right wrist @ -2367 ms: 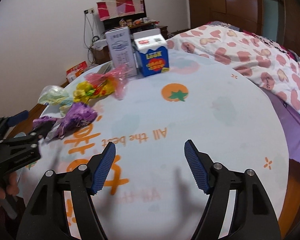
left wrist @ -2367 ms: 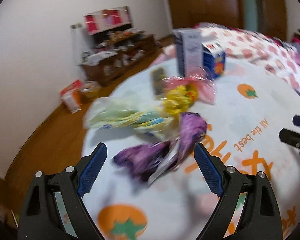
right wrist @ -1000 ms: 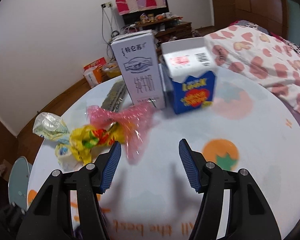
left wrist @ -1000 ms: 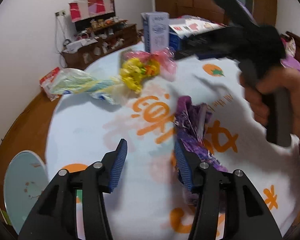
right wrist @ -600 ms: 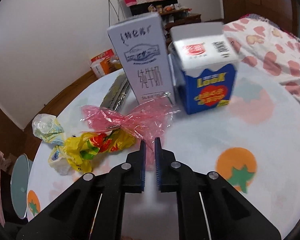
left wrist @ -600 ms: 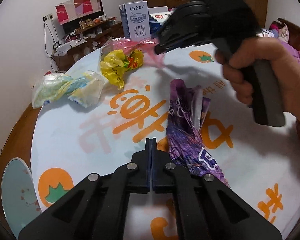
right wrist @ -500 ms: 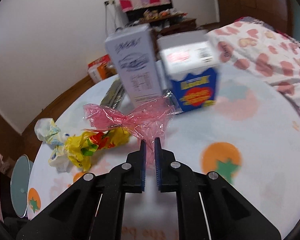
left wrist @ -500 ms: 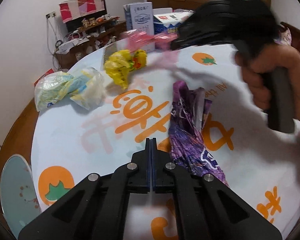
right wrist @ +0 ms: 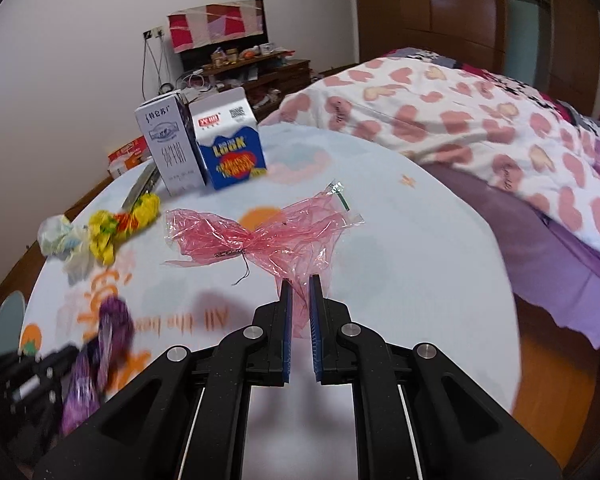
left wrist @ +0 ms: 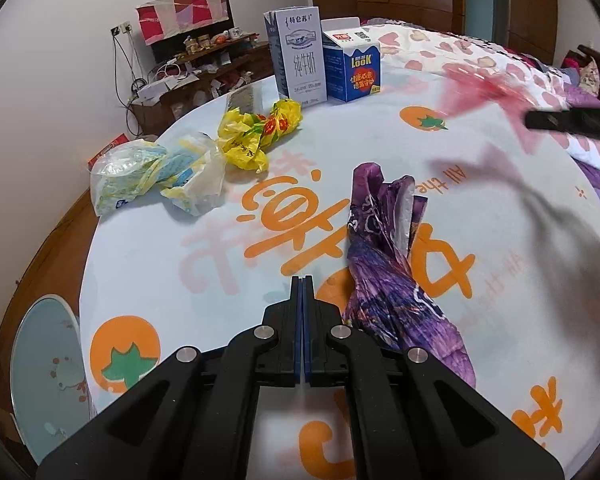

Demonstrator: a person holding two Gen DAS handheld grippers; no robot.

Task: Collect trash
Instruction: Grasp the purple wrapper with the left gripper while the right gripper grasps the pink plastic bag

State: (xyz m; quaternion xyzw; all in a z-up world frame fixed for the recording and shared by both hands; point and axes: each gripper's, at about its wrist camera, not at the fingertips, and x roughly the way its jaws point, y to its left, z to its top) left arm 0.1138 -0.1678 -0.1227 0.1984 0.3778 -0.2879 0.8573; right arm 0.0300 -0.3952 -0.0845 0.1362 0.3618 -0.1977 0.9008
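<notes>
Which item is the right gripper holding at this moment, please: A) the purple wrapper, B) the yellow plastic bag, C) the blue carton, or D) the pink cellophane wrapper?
D: the right gripper is closed on the pink cellophane wrapper, which hangs from it above the table.

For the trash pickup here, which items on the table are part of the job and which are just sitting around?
Job items:
pink cellophane, clamped in the right hand-held gripper
purple wrapper
yellow bag
pale crumpled bag

Possibly trash too, cannot tell:
white milk carton
blue carton

Just lying about:
bedspread
</notes>
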